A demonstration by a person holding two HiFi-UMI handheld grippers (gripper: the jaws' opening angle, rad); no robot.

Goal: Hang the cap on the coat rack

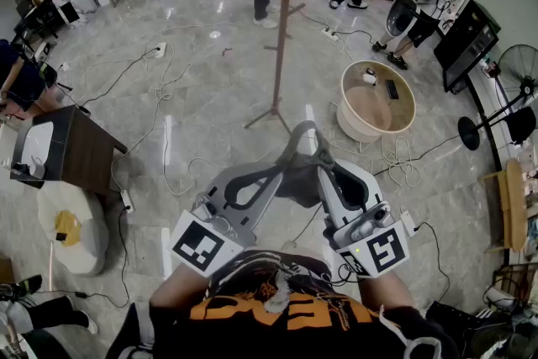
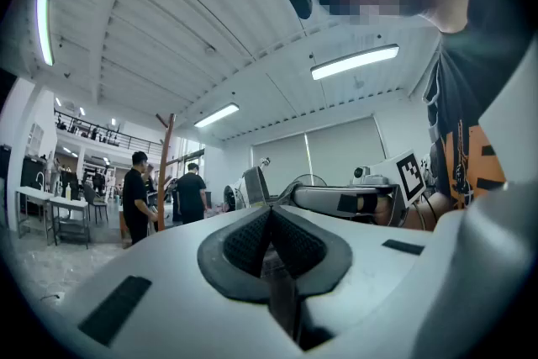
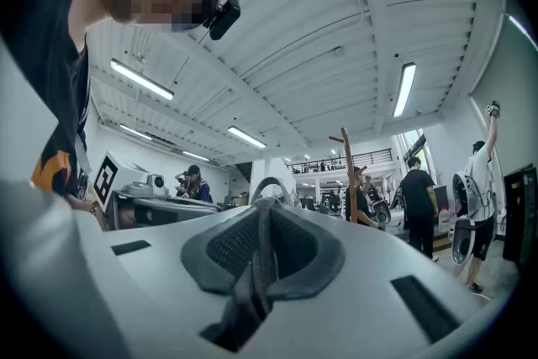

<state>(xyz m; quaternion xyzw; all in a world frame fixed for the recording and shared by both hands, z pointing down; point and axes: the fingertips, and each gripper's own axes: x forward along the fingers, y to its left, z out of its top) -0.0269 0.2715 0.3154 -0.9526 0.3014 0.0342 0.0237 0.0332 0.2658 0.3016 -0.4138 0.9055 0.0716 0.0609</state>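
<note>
You carry the cap [image 1: 296,179]; coat rack [image 1: 282,29] ahead.
Left hand-held gripper [image 2: 269,223] and right hand-held gripper [image 3: 261,223] clamp it; step closer, then raise it.

The head view looks steeply down over the floor [image 1: 210,71], each gripper view sits close behind its own jaws, facing about level, and all three share the coat rack [image 1: 282,21].
</note>
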